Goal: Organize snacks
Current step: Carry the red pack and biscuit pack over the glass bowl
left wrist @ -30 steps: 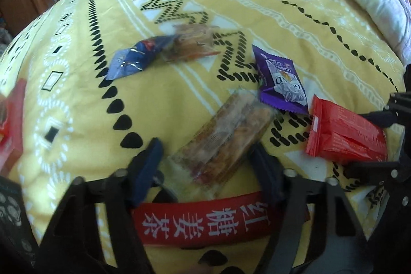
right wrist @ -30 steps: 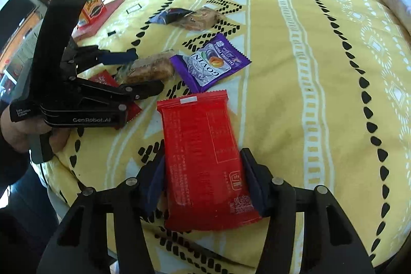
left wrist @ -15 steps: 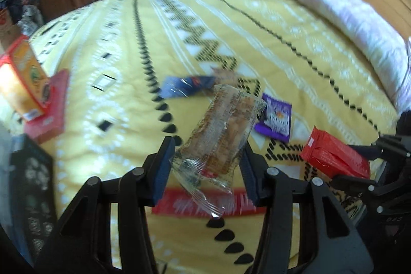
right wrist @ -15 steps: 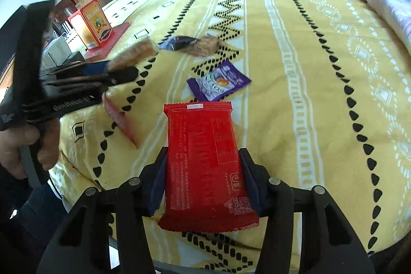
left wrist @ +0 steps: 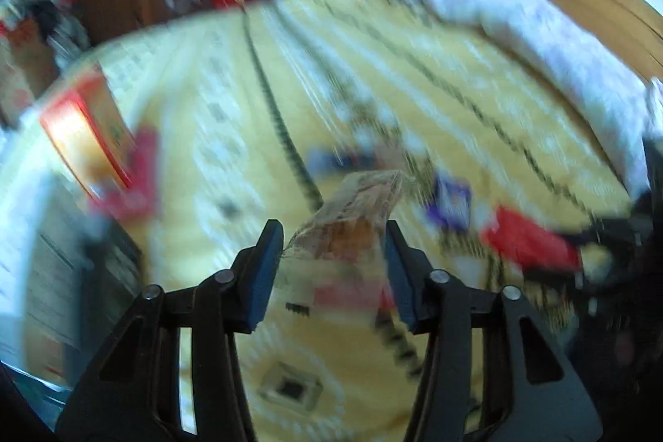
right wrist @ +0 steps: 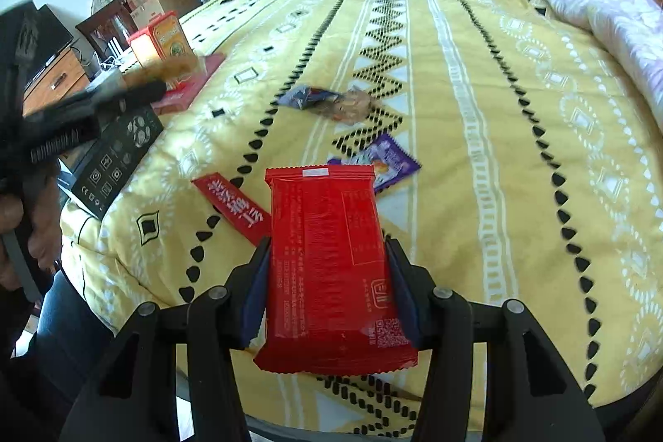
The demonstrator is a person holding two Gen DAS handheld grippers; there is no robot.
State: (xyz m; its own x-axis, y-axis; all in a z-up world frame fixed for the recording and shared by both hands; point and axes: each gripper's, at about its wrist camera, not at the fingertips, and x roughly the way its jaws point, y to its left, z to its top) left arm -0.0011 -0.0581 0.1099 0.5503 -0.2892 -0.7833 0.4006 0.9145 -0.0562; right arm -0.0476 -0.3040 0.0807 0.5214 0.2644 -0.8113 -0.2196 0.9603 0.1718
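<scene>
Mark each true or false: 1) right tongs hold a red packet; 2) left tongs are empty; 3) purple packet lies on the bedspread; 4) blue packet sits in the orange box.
1) True: the right tongs are shut on the red packet.
2) False: the left tongs grip a clear-wrapped snack bar.
3) True: the purple packet lies on the yellow bedspread.
4) False: the blue packet lies on the bedspread; the orange box stands apart.

red packet [right wrist: 331, 268] and clear-wrapped bar [left wrist: 352, 218] held aloft; purple packet [right wrist: 383, 162] lies flat on the bedspread.
</scene>
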